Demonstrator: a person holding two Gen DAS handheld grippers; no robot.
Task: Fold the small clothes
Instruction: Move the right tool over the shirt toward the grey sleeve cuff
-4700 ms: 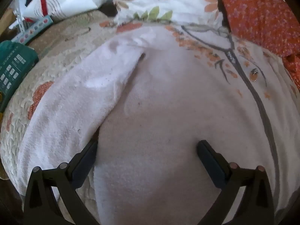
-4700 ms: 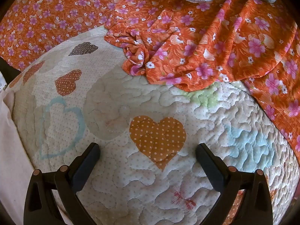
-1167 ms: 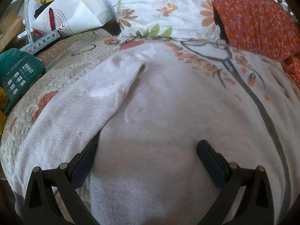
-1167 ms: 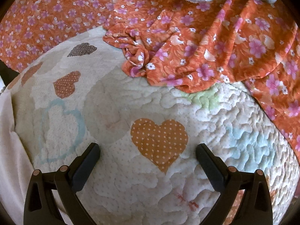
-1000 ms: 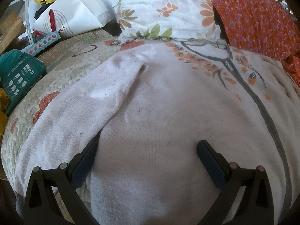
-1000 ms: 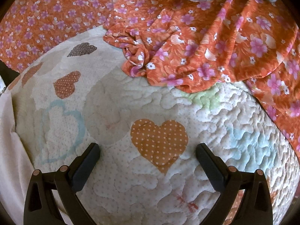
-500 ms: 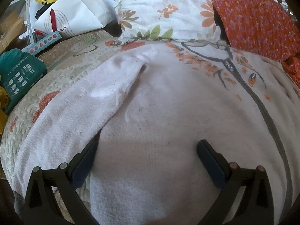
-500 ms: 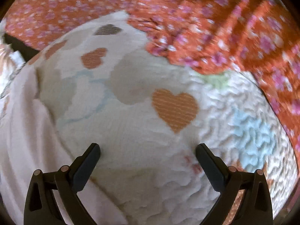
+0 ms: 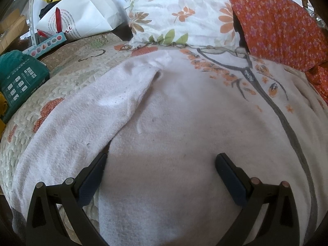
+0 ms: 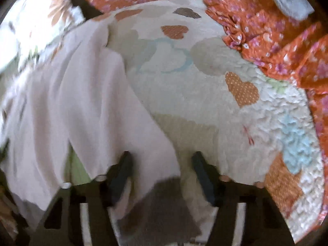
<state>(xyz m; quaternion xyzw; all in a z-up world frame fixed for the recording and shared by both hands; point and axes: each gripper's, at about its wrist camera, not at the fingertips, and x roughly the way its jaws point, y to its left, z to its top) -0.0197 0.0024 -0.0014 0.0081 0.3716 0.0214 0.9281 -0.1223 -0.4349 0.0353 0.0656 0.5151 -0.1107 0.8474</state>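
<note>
A pale pink top [image 9: 184,123] with a grey placket and orange flower print lies spread on the quilt [image 9: 67,86]. My left gripper [image 9: 160,164] hovers open over its lower body, and its left finger [image 9: 92,174] is at the edge of the left sleeve [image 9: 82,119]. The right wrist view is blurred. There the top's other sleeve [image 10: 92,102] runs down to a grey cuff [image 10: 164,201]. My right gripper [image 10: 162,164] is over that sleeve end, its jaws closing with the cloth between them and a gap still showing on the right side.
A floral pillow [image 9: 180,14] and an orange flowered cushion [image 9: 276,26] lie beyond the collar. A white paper bag [image 9: 82,16] and a green box [image 9: 18,78] sit at the left. Crumpled orange flowered cloth [image 10: 276,51] and a grey item [image 10: 291,2] lie on the heart-patterned quilt [image 10: 205,102].
My right gripper has swung left from the bare quilt to the pink sleeve end, rolling as it went, and its jaws have narrowed. The left gripper and the top have stayed put.
</note>
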